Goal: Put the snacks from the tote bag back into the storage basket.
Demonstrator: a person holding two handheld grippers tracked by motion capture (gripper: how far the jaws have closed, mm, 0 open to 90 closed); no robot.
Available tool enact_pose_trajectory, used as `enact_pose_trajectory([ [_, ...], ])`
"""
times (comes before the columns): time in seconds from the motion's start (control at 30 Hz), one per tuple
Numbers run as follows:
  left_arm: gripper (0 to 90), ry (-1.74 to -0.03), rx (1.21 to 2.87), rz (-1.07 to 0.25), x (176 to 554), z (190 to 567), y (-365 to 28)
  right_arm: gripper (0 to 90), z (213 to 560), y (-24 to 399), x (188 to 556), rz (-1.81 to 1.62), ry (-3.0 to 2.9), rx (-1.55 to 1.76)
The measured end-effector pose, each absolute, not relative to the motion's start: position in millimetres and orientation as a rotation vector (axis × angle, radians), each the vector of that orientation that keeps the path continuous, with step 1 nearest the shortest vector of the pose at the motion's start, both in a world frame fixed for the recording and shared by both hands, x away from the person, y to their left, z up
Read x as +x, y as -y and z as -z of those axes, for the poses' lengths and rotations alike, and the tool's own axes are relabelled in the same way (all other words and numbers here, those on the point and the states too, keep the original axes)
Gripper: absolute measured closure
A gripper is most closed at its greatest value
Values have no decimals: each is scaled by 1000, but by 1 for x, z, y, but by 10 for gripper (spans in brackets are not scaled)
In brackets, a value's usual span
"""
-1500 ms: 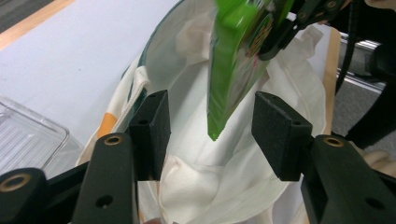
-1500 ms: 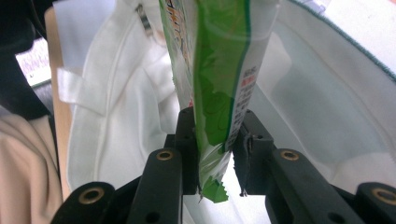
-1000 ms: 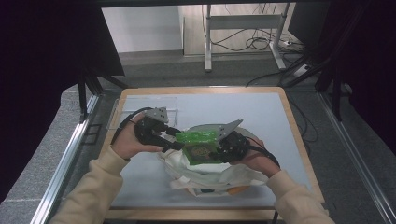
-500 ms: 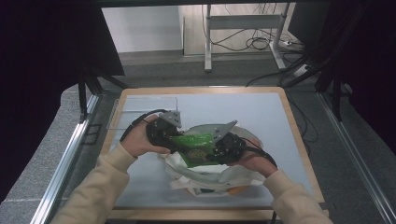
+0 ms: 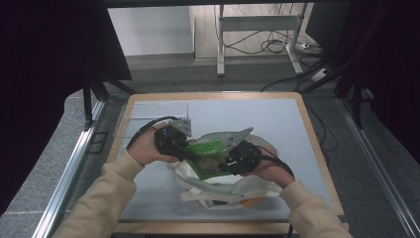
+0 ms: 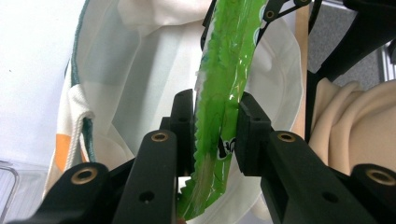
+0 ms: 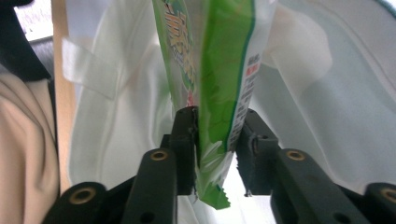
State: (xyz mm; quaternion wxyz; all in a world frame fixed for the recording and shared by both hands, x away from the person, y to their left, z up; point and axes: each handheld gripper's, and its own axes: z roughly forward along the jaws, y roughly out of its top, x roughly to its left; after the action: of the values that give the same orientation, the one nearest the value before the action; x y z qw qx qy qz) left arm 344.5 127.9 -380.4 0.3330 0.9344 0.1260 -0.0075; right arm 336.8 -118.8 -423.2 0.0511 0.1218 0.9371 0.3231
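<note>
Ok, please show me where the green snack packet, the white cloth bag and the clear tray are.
green snack packet [image 5: 209,157], high view, its printed face.
white cloth bag [image 5: 250,187], high view, its right part.
clear tray [image 5: 148,116], high view, its bare floor.

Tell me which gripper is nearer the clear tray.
Left. The left gripper, jaws just closing on the green packet, sits just off the clear tray; the right gripper, jaws just opening around that packet, is beyond it.

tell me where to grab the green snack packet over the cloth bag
By its flat crimped end seams, one from each side: the green packet is thin there. The left tongs, which have just been closing, straddle one end; the right tongs the other, above the white cloth bag.
</note>
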Motion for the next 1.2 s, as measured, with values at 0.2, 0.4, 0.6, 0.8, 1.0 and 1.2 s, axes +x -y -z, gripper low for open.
enact_pose_trajectory([
  [0.2,739,-331,2437,11,345,377,-132,441,415,125,332,-1103,-2812,456],
  [0.4,743,-337,2428,-6,346,369,-136,366,410,141,327,-1176,-2723,579],
  [0.6,748,-348,2413,-29,349,362,-140,343,409,161,320,-1221,-2666,661],
  [0.8,750,-361,2400,-51,352,355,-143,340,412,171,313,-1257,-2639,701],
  [1.0,753,-385,2385,-60,355,348,-151,339,420,169,308,-1243,-2661,710],
  [1.2,754,-403,2382,-65,360,344,-157,335,426,166,302,-1253,-2652,711],
])
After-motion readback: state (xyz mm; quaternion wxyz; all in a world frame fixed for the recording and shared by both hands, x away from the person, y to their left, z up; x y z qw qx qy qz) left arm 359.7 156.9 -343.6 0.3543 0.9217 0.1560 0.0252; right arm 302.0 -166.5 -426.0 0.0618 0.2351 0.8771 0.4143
